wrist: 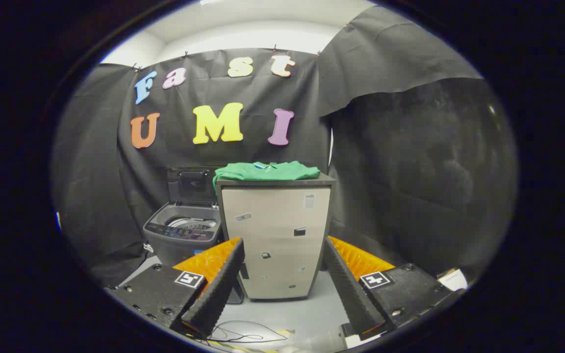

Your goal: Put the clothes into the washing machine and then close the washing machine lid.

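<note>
A folded green garment [265, 171] lies on top of a beige cabinet [275, 235], well beyond my fingers. Left of the cabinet stands a grey top-loading washing machine [184, 233] with its dark lid [192, 185] raised upright and the drum showing inside. My gripper [282, 255] is open, its two black ribbed fingers [221, 282] spread wide with nothing between them. The cabinet's front shows through the gap between the fingers.
Black cloth walls close the booth behind and to the right. A grey floor [297, 314] runs between me and the cabinet, with thin black cables [243, 336] lying on it just under the fingers.
</note>
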Available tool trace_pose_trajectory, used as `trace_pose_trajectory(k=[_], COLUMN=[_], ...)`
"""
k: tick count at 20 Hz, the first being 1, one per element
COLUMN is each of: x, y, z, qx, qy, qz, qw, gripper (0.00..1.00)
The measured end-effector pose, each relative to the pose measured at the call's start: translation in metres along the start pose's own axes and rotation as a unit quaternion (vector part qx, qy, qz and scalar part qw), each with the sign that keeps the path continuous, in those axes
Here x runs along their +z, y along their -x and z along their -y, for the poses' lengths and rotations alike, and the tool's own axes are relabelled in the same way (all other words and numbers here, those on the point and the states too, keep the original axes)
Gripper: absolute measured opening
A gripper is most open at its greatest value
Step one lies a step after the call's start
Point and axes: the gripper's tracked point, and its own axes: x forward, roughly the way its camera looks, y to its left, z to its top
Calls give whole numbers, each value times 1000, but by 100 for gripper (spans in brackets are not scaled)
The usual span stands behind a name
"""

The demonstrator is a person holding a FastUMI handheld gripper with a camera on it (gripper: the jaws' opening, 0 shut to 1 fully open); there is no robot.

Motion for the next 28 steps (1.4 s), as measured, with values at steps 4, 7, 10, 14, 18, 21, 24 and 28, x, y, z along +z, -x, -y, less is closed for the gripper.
trace_pose_trajectory(k=[4,7,10,14,18,21,24,28], x=[0,2,-1,-1,-1,3,14,47], y=[-2,-3,-5,-4,-5,-8,-13,-24], z=[0,-3,-4,0,0,-4,-11,-15], qx=[1,3,3,-4,-8,-8,-7,-20], qy=[4,4,5,-1,-3,-3,-2,-7], qz=[0,2,2,3,6,3,2,5], qw=[1000,1000,1000,1000,1000,1000,1000,1000], gripper=[100,100,100,100,100,100,100,100])
